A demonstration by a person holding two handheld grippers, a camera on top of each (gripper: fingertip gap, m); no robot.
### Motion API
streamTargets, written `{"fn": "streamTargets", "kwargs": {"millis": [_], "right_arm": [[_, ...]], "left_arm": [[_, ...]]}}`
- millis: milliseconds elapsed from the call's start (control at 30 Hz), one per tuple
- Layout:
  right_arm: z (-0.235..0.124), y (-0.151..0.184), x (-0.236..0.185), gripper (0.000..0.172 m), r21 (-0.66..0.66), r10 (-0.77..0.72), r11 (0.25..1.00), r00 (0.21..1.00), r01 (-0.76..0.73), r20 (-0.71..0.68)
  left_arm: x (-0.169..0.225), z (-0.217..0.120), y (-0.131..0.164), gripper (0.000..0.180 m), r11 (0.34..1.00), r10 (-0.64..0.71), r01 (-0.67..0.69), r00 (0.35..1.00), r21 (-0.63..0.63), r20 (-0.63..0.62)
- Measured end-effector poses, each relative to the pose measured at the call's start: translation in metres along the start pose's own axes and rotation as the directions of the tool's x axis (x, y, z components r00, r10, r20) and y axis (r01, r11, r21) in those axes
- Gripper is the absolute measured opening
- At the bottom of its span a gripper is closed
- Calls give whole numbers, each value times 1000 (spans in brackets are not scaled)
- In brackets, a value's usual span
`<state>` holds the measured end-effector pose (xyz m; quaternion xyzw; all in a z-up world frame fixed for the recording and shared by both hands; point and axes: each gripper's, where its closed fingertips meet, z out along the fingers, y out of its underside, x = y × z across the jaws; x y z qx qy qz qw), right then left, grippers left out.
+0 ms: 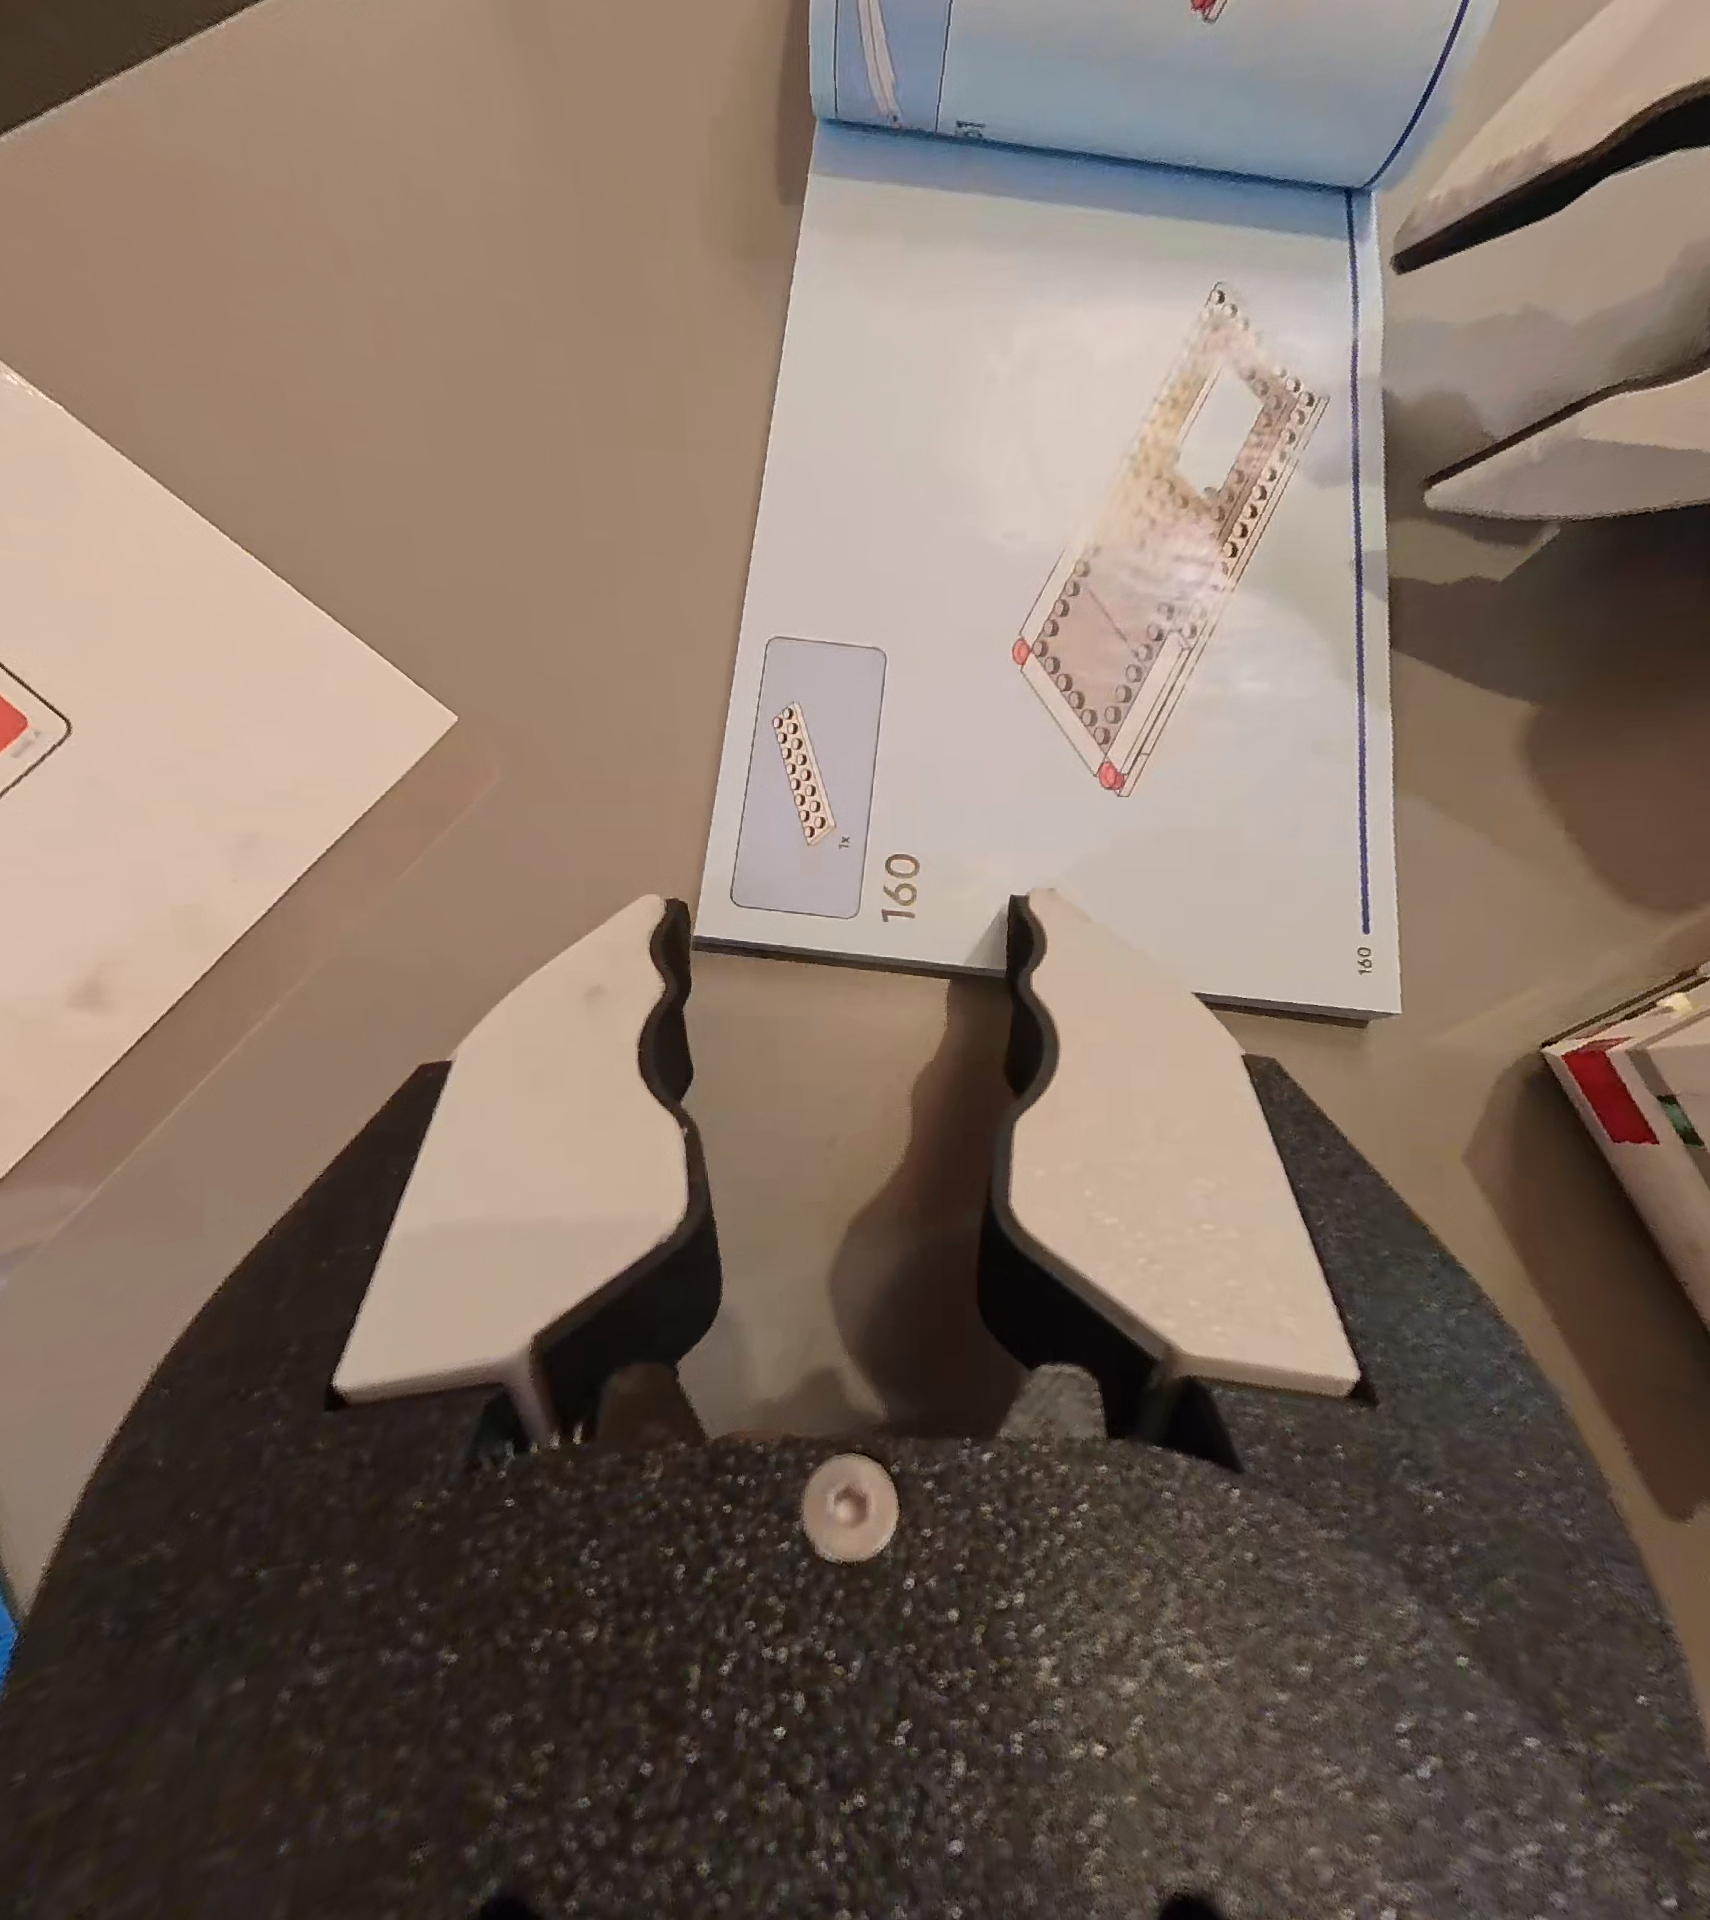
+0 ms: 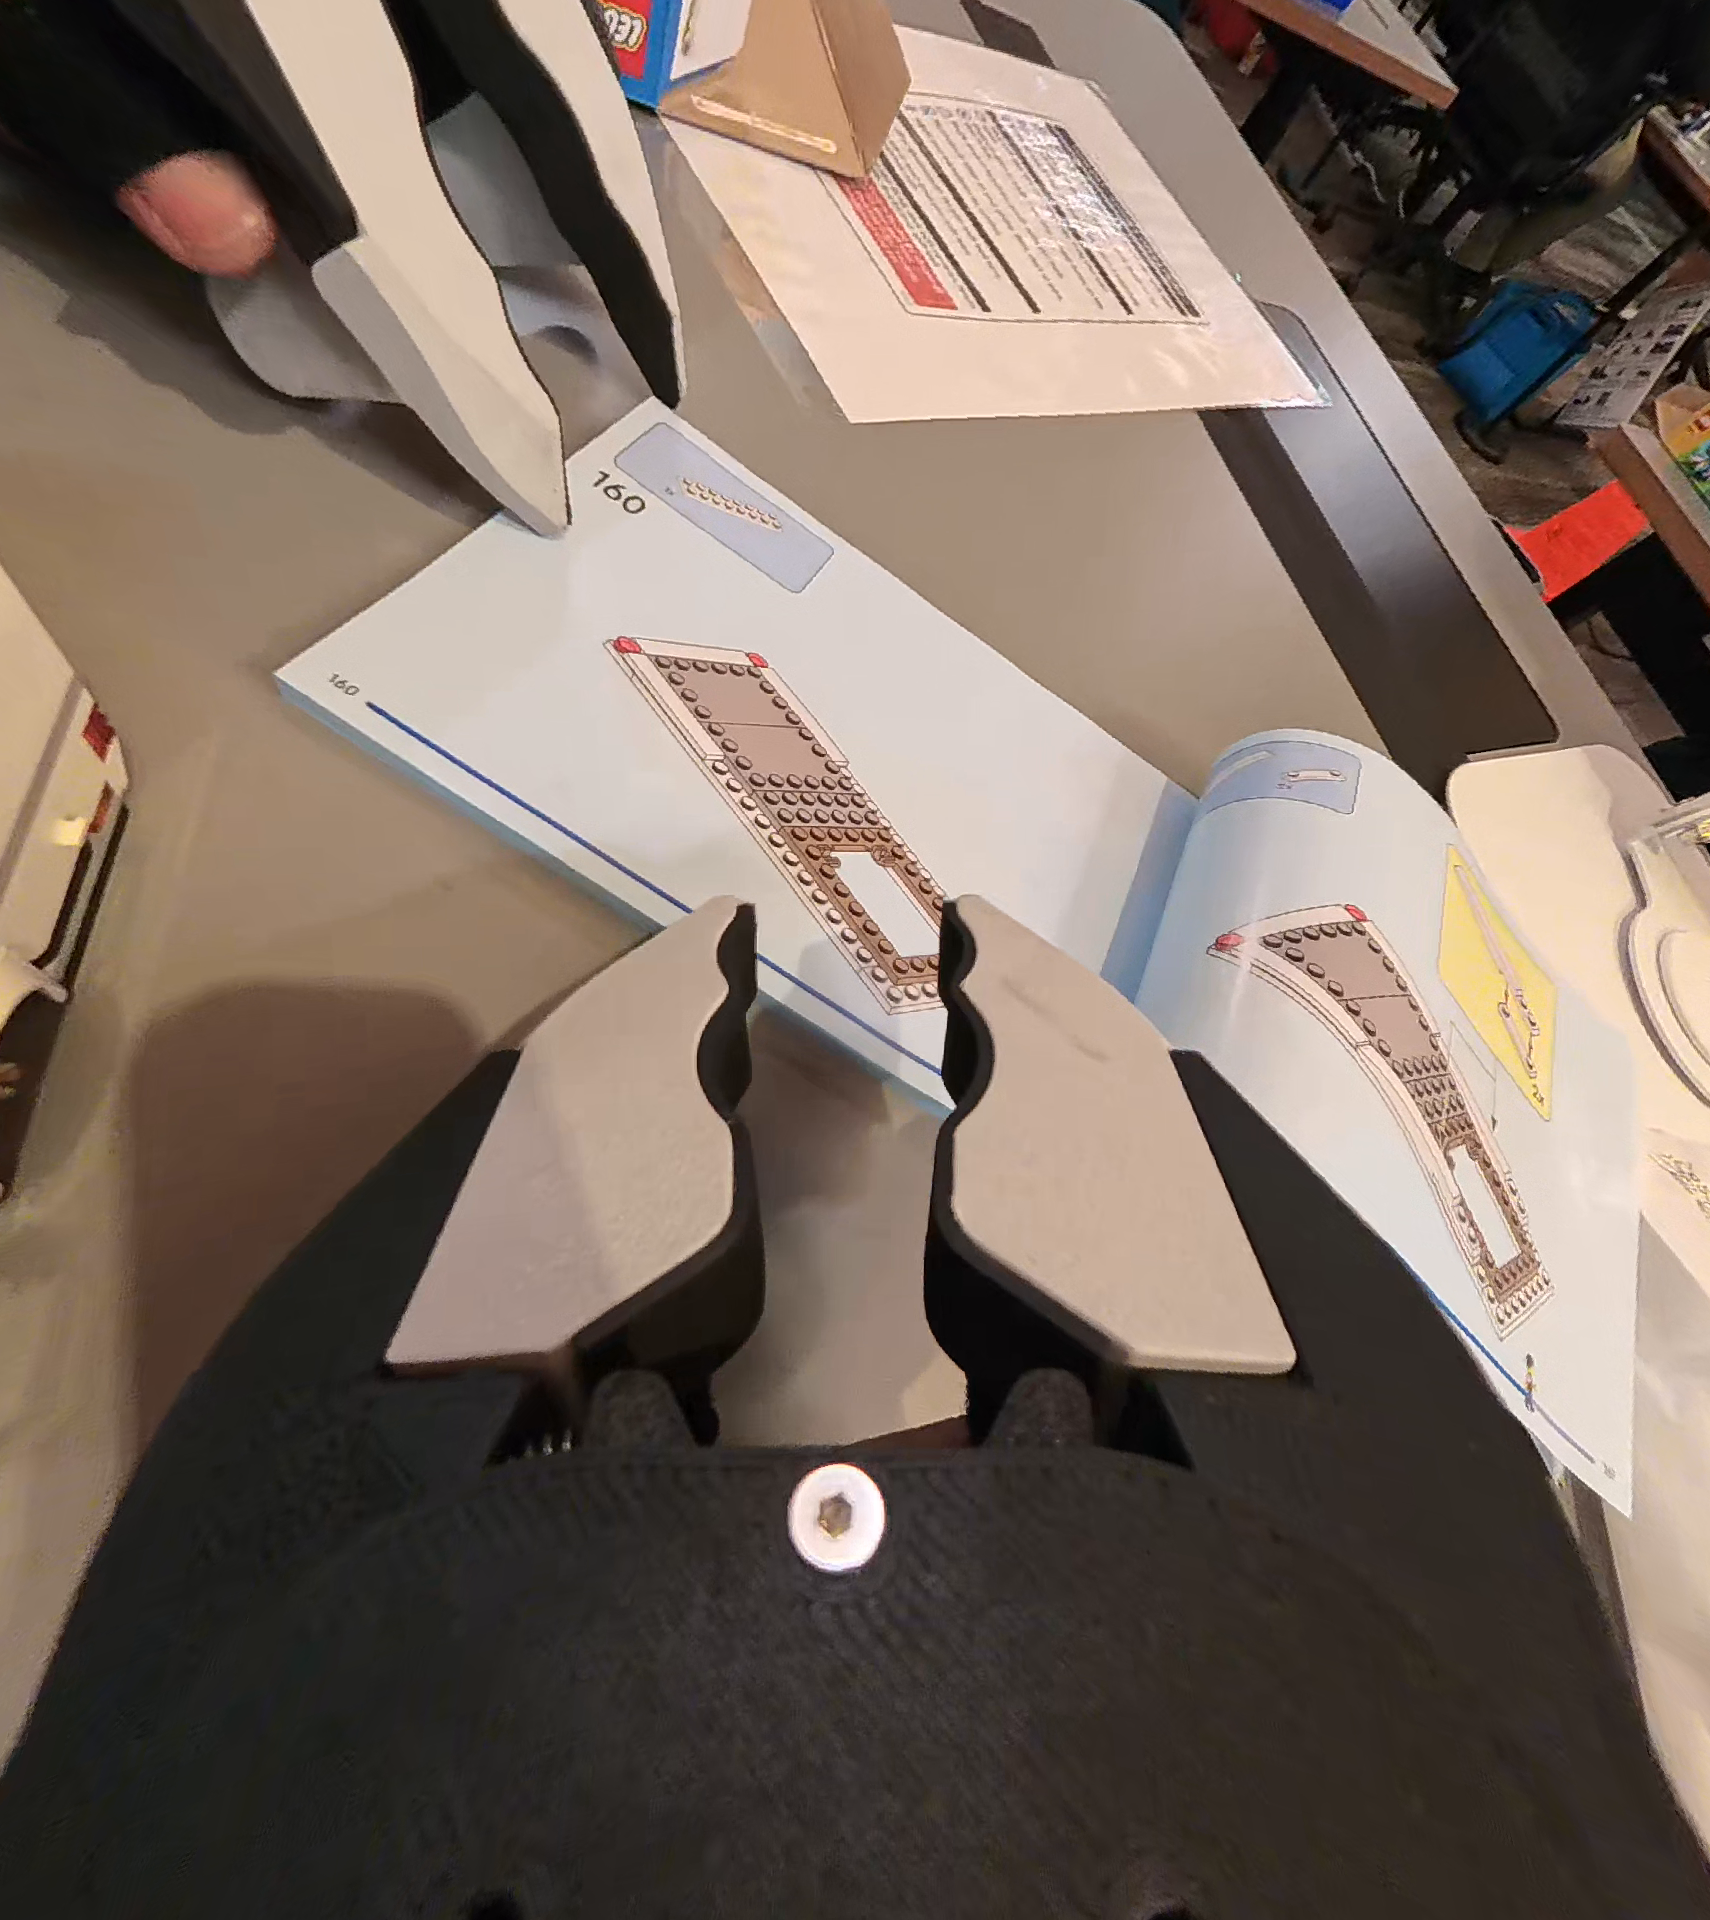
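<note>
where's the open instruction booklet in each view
Left wrist view: the open instruction booklet lies upper centre, its near edge at the left gripper, whose jaws are open.
Right wrist view: it lies across the middle, beyond the open right gripper.
Shared landmark: the printed brick-plate drawing.

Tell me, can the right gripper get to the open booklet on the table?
Probably yes. The right gripper is open and holds nothing, just above the near edge of the booklet, with nothing between them. The left gripper sits at a far corner, out of the way.
</note>
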<state>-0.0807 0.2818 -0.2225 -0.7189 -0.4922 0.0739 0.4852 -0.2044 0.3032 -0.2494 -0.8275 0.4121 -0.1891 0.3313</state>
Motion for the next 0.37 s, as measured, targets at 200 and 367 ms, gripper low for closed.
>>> {"fn": "streamTargets", "kwargs": {"millis": [200, 367], "right_arm": [[0, 1, 0, 34, -6, 3, 1000, 1000, -3, 4], [1, 2, -2, 34, -16, -12, 1000, 1000, 12, 11]], "left_arm": [[0, -1, -1, 59, 1000, -3, 3, 1000, 10, -2], [2, -1, 0, 59, 1000, 15, -15, 1000, -1, 0]]}}
